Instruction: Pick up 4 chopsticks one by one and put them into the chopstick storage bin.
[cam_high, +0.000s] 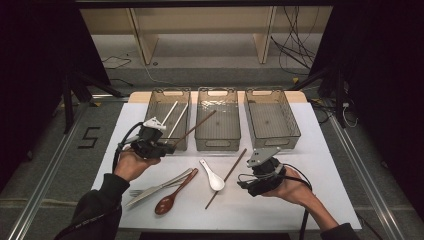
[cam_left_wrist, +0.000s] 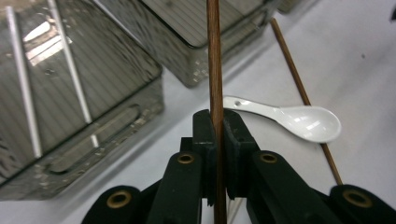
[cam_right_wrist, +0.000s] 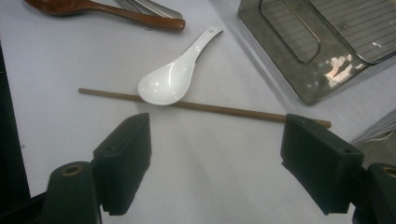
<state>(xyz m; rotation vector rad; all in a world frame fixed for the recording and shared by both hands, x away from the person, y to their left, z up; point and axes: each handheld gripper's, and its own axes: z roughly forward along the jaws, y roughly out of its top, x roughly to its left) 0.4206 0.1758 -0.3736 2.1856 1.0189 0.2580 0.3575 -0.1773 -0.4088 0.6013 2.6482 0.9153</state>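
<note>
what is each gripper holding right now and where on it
The left gripper is shut on a brown chopstick, clamped near its lower end, the long part pointing toward the bins. The right gripper is open and holds nothing.

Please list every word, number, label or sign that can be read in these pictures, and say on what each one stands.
"5" - one large dark digit marked on the grey floor, left of the white table in the high view.
No readable text on the three clear bins, the white spoon, the brown chopsticks or either gripper.
</note>
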